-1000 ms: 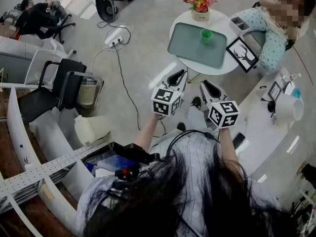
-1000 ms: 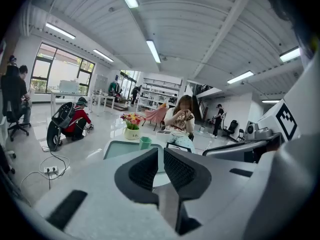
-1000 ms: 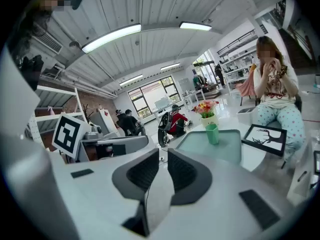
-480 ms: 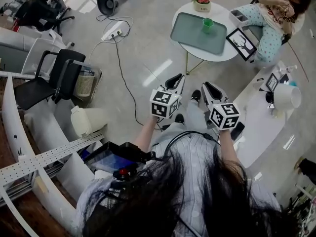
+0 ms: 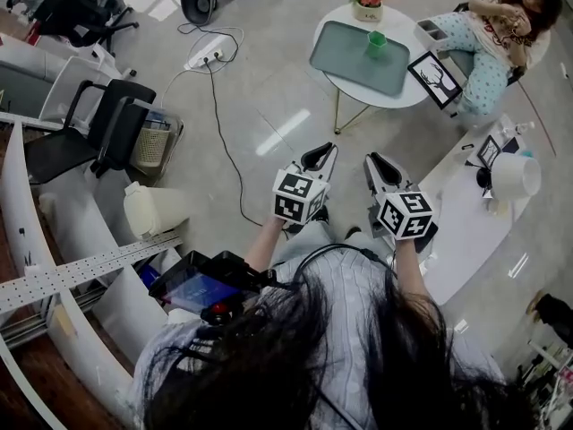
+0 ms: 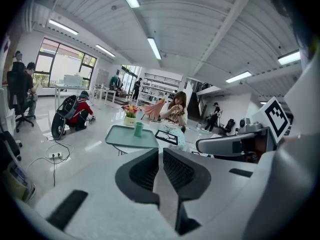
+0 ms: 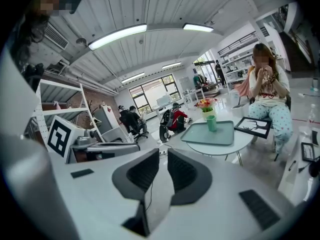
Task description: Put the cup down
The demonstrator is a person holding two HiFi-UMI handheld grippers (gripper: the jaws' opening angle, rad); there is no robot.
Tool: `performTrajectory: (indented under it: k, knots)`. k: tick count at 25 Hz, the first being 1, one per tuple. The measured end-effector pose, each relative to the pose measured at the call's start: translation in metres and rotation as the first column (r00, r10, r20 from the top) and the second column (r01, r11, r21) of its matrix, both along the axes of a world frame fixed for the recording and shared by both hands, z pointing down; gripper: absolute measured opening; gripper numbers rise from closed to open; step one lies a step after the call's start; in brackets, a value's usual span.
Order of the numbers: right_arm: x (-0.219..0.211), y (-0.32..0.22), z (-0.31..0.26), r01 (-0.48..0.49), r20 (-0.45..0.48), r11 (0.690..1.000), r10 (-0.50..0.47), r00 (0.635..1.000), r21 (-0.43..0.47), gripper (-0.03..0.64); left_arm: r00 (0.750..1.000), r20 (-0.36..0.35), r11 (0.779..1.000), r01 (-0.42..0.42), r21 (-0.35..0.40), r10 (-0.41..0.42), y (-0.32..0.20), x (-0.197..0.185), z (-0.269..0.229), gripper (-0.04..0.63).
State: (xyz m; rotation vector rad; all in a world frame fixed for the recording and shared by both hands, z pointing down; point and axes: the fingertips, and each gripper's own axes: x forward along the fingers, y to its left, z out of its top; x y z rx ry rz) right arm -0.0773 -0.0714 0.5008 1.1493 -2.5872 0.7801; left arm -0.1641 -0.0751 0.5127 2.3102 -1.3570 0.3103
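The small green plastic cup [image 5: 376, 42] stands upright near the far edge of the teal rectangular tray [image 5: 345, 61], well apart from the left gripper [image 5: 323, 153] and right gripper [image 5: 372, 161]. Both grippers have their jaws pressed together and empty. The likeliest upset is the seated person [image 5: 497, 34] jostling the round white table [image 5: 398, 101].

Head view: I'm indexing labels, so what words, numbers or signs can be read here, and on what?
No text is readable.
Flower pot: any print is too small to read.
Left cube, right cube: black-and-white square patterns, no letters.
Framed picture: antlered deer drawing, no words.
Cup: plain green.
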Motion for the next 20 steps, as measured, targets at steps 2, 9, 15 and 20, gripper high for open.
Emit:
performTrajectory:
  k: [2,9,15,20]
  knots:
    - [0.003,0.006,-0.001,0.003,0.009,1.000,-0.003,1.000,0.002,0.069,1.000,0.003,1.000,-0.002,-0.002,0.002,0.009,0.005,-0.002,0.041]
    - [0.035,0.038,-0.004,0.019,0.033,1.000,-0.019,0.999,0.002,0.069,1.000,-0.011,1.000,0.024,-0.012,-0.024,0.045,0.036,-0.010,0.035]
    - [0.078,0.074,-0.006,0.032,0.043,0.999,-0.032,0.999,0.007,0.069,0.999,-0.018,0.999,0.041,-0.010,-0.041,0.086,0.082,-0.019,0.034]
    - [0.106,0.101,-0.006,0.054,0.047,0.998,-0.055,0.997,0.021,0.069,0.998,-0.005,0.998,0.061,-0.006,-0.061,0.117,0.110,-0.020,0.034]
